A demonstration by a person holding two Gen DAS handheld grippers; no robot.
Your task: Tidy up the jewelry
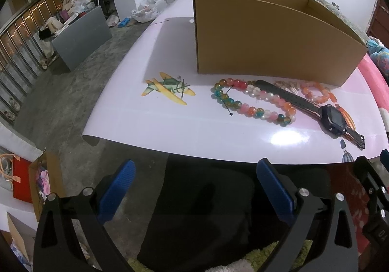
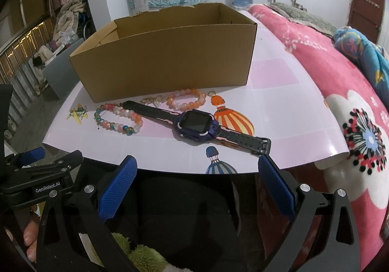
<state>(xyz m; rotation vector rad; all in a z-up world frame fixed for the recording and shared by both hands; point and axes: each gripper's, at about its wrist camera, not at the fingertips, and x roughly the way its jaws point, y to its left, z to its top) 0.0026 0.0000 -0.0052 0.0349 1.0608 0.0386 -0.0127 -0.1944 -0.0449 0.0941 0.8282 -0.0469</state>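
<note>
White and glossy, with pale pink squares and printed balloons and a small plane, the tabletop [image 2: 279,111] carries everything and curls down at its near edge. Next in size, the cardboard box [image 2: 165,58] stands open-topped at the far side, its torn back rim showing, and nothing can be seen inside it from either view. To the right, a pink flowered blanket [image 2: 340,92] lies along the tabletop's edge. The jewelry lies in a loose row just in front of the box's near wall. The watch [image 2: 197,124], dark purple with a black strap laid out flat, runs diagonally and sits nearest the right gripper [image 2: 197,185], ahead of its jaws and a little beyond the tabletop's edge. The multicoloured bead bracelet [image 1: 252,101] lies to the left of the watch, one end of the strap touching or overlapping it, ahead and slightly right of the left gripper [image 1: 195,190]. The orange bead bracelet [image 2: 186,101] lies behind the strap, close to the box, with a small gold-coloured piece [image 2: 152,101] just beside it, too small to make out. Both grippers hang short of the tabletop's near edge with their blue-padded jaws spread wide and holding nothing; no object stands between them and the jewelry.
</note>
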